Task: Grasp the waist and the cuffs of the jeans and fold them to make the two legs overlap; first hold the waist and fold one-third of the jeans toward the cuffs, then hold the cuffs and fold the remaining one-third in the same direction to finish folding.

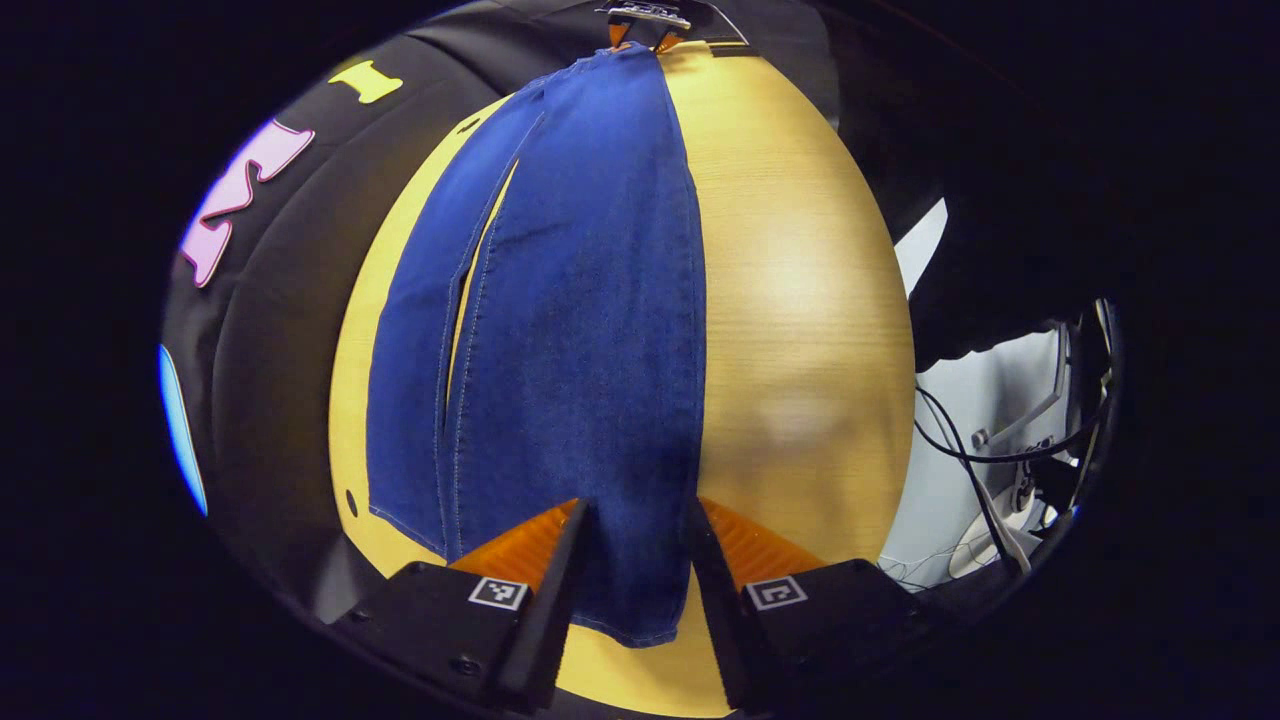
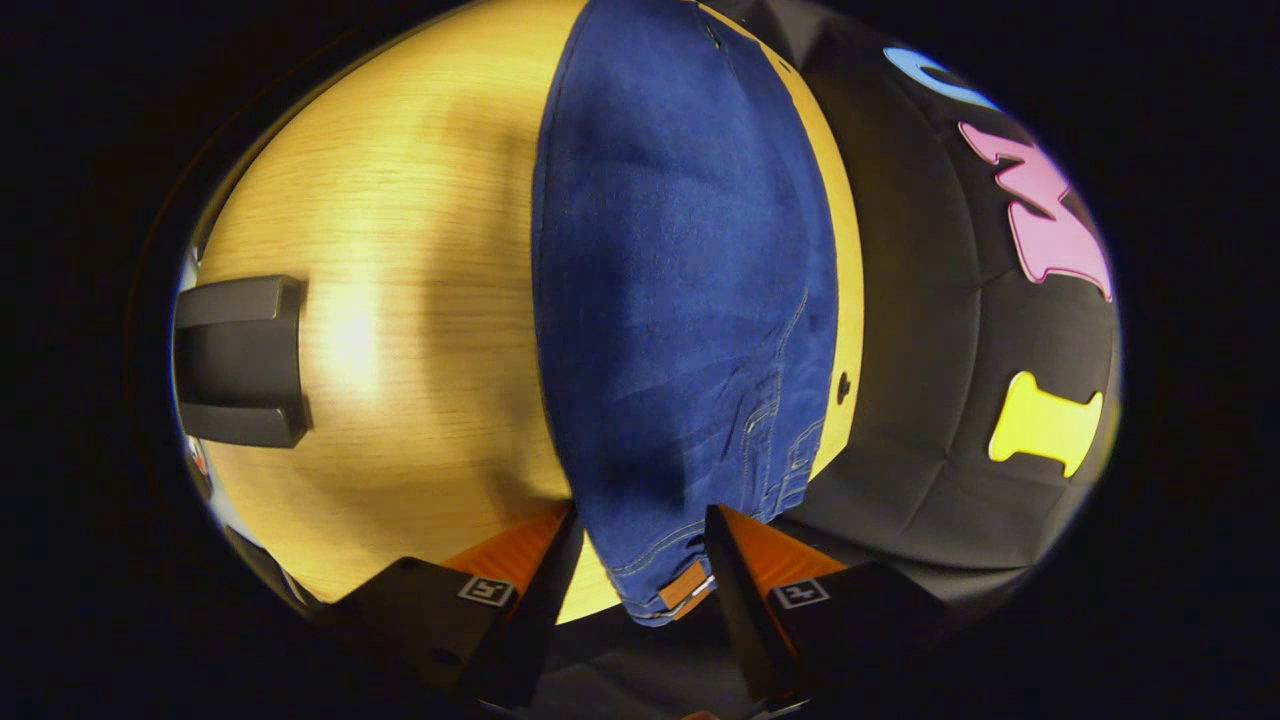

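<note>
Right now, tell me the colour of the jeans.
The jeans are dark blue denim with lighter stitching, clearest in the left gripper view.

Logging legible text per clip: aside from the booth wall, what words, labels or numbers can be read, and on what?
No readable text.
Patch at the jeans waist: too small to read.
Square coded markers on the left gripper and right gripper: patterns, no words.

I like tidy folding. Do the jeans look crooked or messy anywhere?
A little. In the left gripper view the jeans lie flat on the wooden table, but the two legs do not line up: one peeks out beside the other with a gap between. Nothing looks torn or spilled.
</note>
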The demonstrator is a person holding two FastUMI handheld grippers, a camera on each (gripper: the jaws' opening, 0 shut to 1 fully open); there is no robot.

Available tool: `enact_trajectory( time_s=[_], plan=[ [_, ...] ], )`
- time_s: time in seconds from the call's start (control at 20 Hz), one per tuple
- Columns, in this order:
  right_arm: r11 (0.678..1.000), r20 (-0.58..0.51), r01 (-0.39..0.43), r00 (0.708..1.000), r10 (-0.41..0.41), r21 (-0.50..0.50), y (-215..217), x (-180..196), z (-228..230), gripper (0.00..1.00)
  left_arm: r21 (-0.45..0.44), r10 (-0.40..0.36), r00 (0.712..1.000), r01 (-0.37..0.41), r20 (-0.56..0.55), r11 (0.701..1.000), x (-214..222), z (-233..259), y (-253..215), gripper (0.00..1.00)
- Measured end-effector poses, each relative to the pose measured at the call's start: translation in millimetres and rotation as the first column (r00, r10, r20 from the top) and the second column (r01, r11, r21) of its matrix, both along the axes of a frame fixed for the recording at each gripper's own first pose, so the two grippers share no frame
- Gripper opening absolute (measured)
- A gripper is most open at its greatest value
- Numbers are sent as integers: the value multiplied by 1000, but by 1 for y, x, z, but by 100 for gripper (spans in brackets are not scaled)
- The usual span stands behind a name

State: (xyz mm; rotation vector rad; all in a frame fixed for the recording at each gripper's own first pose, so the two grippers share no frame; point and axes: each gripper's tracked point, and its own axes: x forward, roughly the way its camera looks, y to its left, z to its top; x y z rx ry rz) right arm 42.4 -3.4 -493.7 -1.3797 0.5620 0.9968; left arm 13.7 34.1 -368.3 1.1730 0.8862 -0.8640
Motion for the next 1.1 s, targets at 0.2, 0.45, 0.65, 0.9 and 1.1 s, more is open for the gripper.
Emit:
enact_trajectory(
  time_s=[0.2,0.45,0.65,0.9,1.1],
  plan=[
    [1000,11,-16,1000,16,-5,3,3,0,73,-18,-21,999,20,-47,1000,-2,-4,0,53],
    [1000,10,0,1000,-1,7,3,4,-1,73,-41,0,996,-4,-87,999,0,-4,0,43],
    [997,-62,79,995,-78,10,0,-3,-13,70,-49,11,995,-16,-102,999,0,-8,0,31],
    [988,-79,155,985,-152,23,2,4,-16,10,-59,104,992,-108,-75,992,8,-6,1,6],
    [961,-187,269,949,-253,65,4,4,-8,6,-125,259,949,-284,-181,951,12,-2,3,6]
  ],
)
